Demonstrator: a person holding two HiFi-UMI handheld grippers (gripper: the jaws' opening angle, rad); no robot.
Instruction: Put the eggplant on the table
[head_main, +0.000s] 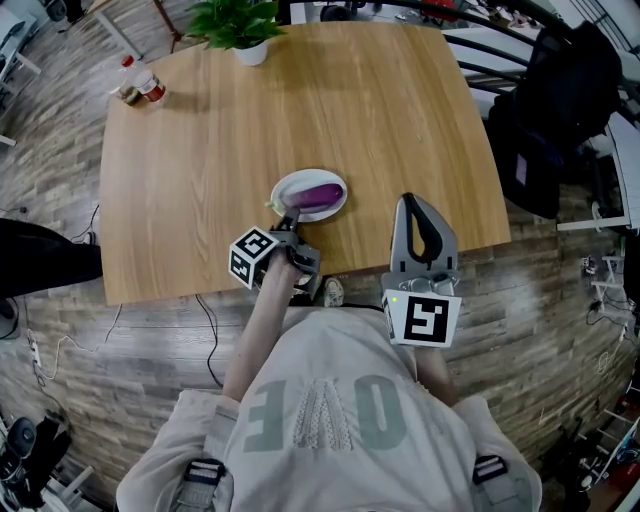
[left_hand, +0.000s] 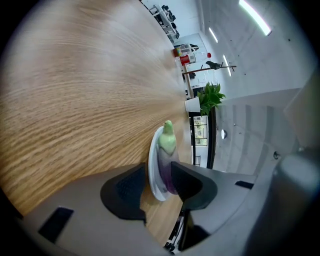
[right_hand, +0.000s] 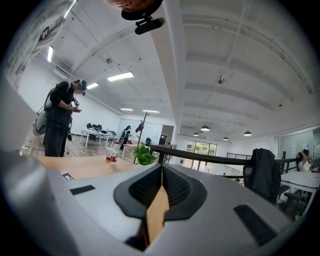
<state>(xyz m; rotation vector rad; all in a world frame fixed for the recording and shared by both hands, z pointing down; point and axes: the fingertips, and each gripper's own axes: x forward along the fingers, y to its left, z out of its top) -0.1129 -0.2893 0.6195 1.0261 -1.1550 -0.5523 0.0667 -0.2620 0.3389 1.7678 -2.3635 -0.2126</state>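
A purple eggplant (head_main: 318, 194) with a green stem lies on a small white plate (head_main: 285, 185) near the front of the wooden table (head_main: 230, 130). My left gripper (head_main: 290, 218) reaches to the plate's near left side. In the left gripper view the eggplant (left_hand: 167, 150) and the plate's rim (left_hand: 151, 165) stand between the jaws of my left gripper (left_hand: 156, 175). Those jaws are partly apart, with a gap between the left pad and the plate. My right gripper (head_main: 408, 202) rests over the table's front edge to the right, jaws together and empty (right_hand: 161, 170).
A potted plant (head_main: 240, 30) stands at the table's far edge and two bottles (head_main: 140, 85) at its far left corner. A chair with a black jacket (head_main: 560, 110) is off to the right. A person (right_hand: 60, 120) stands beyond the table in the right gripper view.
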